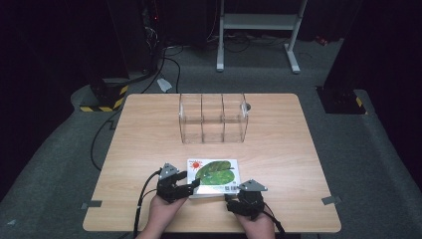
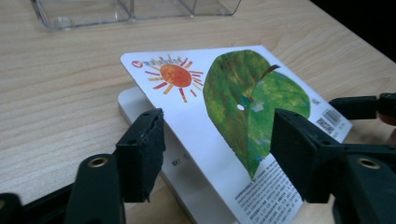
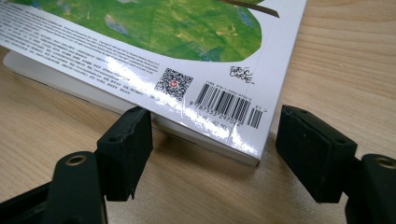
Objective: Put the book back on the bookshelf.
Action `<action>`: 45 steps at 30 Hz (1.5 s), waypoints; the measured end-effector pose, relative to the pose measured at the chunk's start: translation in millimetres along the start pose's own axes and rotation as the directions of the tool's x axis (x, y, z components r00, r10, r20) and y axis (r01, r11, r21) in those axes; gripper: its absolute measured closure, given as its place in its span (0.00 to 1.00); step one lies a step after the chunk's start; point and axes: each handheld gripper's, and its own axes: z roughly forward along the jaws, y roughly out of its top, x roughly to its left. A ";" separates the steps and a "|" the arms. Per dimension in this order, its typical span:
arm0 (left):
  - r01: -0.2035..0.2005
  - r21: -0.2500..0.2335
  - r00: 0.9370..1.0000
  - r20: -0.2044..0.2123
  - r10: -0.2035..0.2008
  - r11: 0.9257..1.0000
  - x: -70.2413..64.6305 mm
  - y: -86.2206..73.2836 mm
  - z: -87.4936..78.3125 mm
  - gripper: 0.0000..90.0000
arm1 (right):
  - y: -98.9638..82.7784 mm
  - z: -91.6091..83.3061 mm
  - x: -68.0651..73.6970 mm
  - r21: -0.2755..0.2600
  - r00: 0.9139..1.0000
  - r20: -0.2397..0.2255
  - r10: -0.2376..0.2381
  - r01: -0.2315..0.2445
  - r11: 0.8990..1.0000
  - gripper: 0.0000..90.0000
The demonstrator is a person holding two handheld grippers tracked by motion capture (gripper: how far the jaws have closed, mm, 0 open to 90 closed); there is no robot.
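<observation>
A picture book (image 1: pixel 214 174) with a white cover, a green leaf and an orange sun lies flat near the table's front edge. In the left gripper view the book (image 2: pixel 233 93) has its cover tilted up off the white page block. My left gripper (image 1: pixel 191 185) is at the book's near left corner; its jaws (image 2: pixel 217 140) stand open, one beside the page block and one over the cover. My right gripper (image 1: pixel 233 195) is at the near right corner by the barcode (image 3: pixel 229 102), and its jaws (image 3: pixel 217 126) stand open on either side of that corner, without touching it.
A clear plastic organiser (image 1: pixel 213 119) with three compartments stands empty at the middle of the wooden table (image 1: pixel 278 149), beyond the book. A white stand (image 1: pixel 259 30) and cables are on the floor behind the table. A jaw of the right gripper (image 2: pixel 359 105) shows past the book.
</observation>
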 end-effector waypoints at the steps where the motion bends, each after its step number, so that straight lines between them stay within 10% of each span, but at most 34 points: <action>1: 0.015 0.001 1.000 0.000 -0.015 1.000 1.0 -0.6 0.8 0.38 | 0.0 0.3 0.3 -0.002 1.000 0.004 -0.005 0.005 1.000 0.30; 13: 0.043 0.020 0.998 0.035 -0.044 0.999 2.7 1.0 9.1 0.41 | -0.7 -0.1 1.6 -0.004 1.000 0.001 0.003 -0.003 1.000 0.32; 29: -0.058 0.010 0.997 0.058 0.058 0.998 4.5 -0.8 3.8 0.68 | -5.4 -9.1 -8.5 -0.007 0.998 -0.065 0.014 -0.014 1.000 0.32; 45: -0.269 -0.079 0.962 0.024 0.271 0.960 -14.6 -3.2 -10.3 0.76 | 0.9 -13.2 -19.6 -0.109 0.994 -0.098 0.039 -0.050 0.993 0.30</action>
